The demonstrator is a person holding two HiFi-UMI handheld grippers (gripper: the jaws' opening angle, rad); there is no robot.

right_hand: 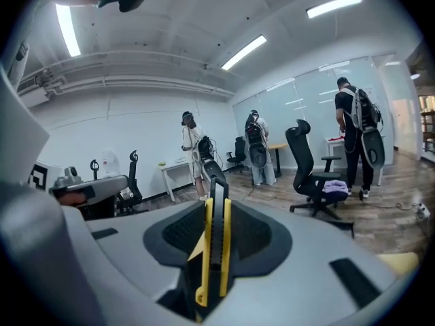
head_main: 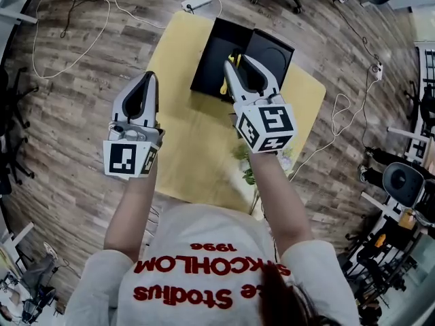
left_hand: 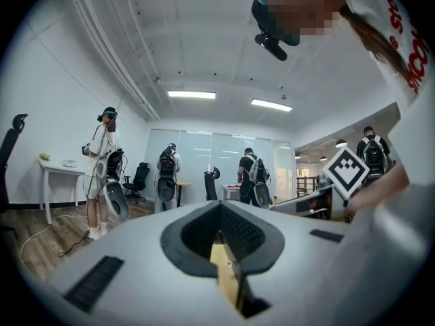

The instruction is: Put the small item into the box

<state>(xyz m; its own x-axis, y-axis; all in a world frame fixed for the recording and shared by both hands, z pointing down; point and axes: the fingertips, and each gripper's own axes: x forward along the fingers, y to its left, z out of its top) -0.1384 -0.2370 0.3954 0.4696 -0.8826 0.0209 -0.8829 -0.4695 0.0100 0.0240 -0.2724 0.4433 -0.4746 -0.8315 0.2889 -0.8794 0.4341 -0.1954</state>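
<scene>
Inspection from the head view: a counter (head_main: 183,138) with a yellow top stands on a wood-plank floor (head_main: 75,148). An open black box (head_main: 209,54) sits at its far end, with a black lid (head_main: 273,51) lying just to its right. The right claw (head_main: 238,60) is extended over the middle of this box and is clamped on the small yellow-and-black item (head_main: 224,87). In the right gripper view the item (right_hand: 214,250) stands upright between the pads of the right claw (right_hand: 216,206), a ridged black strip flanked by two yellow edges, resembling a utility knife. It is held above the box; whether any part reaches inside cannot be determined. The left claw (head_main: 149,77) hangs over the left edge of the counter, left of the box and apart from it. In the left gripper view the left claw (left_hand: 221,208) has its jaws together at the tips and carries nothing; only the yellow counter shows through the slit. A small sprig of white flowers and green leaves (head_main: 245,165) lies on the near part of the counter beneath the right forearm. A white power strip (head_main: 197,2) and loose cables lie on the floor beyond the counter.
</scene>
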